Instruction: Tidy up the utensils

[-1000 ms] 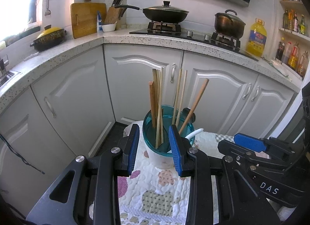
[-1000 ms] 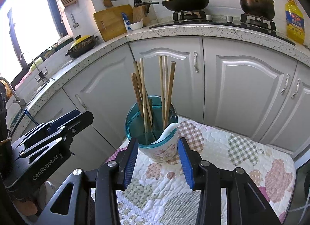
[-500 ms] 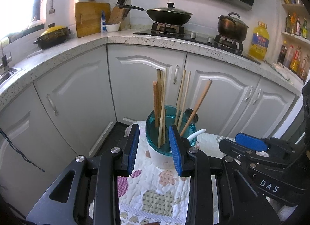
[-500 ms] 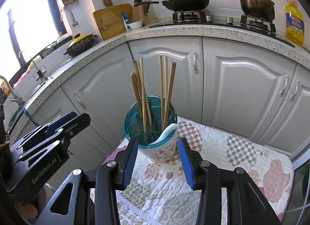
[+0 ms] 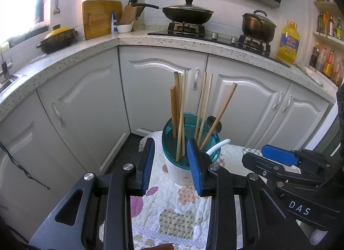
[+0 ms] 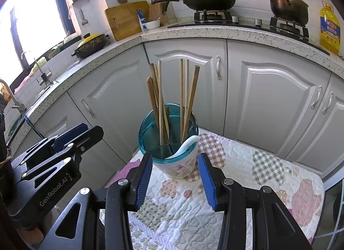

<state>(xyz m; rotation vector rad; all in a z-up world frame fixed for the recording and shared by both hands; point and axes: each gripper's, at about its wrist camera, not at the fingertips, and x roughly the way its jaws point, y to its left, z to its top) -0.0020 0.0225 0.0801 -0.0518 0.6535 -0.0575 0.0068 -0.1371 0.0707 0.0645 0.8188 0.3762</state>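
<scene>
A white utensil holder with a teal rim (image 5: 178, 170) (image 6: 182, 166) stands on a quilted patchwork mat (image 5: 172, 213) (image 6: 247, 185). Several wooden chopsticks (image 5: 179, 108) (image 6: 158, 99) stand in it, with a white spoon (image 5: 217, 145) (image 6: 185, 145) and a metal spoon (image 5: 215, 122). My left gripper (image 5: 171, 160) is open and empty just in front of the holder. My right gripper (image 6: 175, 172) is open and empty, its fingers on either side of the holder's near face. Each gripper shows in the other's view, the right one (image 5: 279, 155) at the right and the left one (image 6: 71, 136) at the left.
White cabinet doors (image 5: 150, 91) stand close behind the mat, under a speckled countertop (image 5: 86, 50). On it are a wok (image 5: 187, 13), a pot (image 5: 258, 24), an oil bottle (image 5: 288, 41), a cutting board (image 5: 99, 17) and a yellow-lidded pot (image 5: 58, 37).
The left gripper's view has tilted slightly upward and the holder sits a little closer. The right gripper has barely moved. Both stay open.
</scene>
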